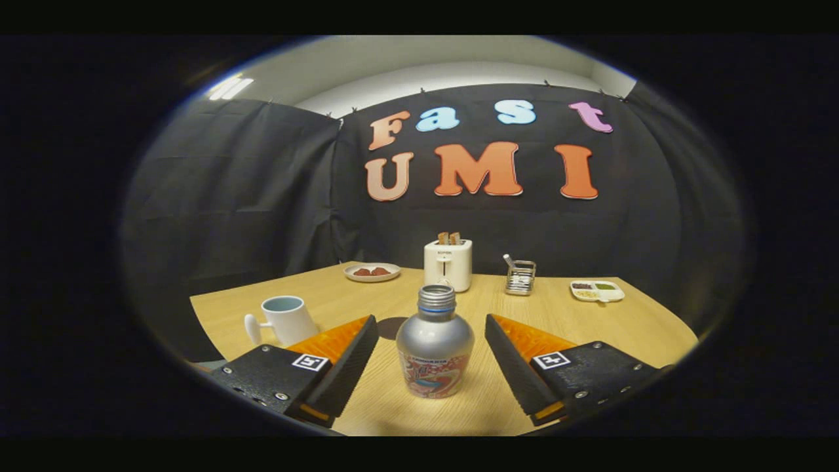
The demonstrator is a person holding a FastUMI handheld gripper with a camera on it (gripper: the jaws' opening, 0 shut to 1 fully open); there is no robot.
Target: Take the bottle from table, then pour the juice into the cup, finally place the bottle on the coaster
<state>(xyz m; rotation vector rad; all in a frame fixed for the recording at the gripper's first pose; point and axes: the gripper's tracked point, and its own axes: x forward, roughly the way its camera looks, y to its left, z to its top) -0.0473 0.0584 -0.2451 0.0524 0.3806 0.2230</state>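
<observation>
Between my fingers [431, 357] stands the bottle [434, 344], upright near the front edge of the tabletop [629, 324], its long axis vertical and its capped neck rising above the fingertips. I have the fingers spread wide, one on each side of the body and apart from it, so nothing is gripped yet. By my reading the take has not begun; the bottle sits centred in the gap, so closing straight in on its waist should do. Beyond my left finger, toward the left edge, the cup [286, 319] waits upright, handle turned outward. A dark round shape just behind the bottle may be the coaster [391, 328], though I cannot be sure.
</observation>
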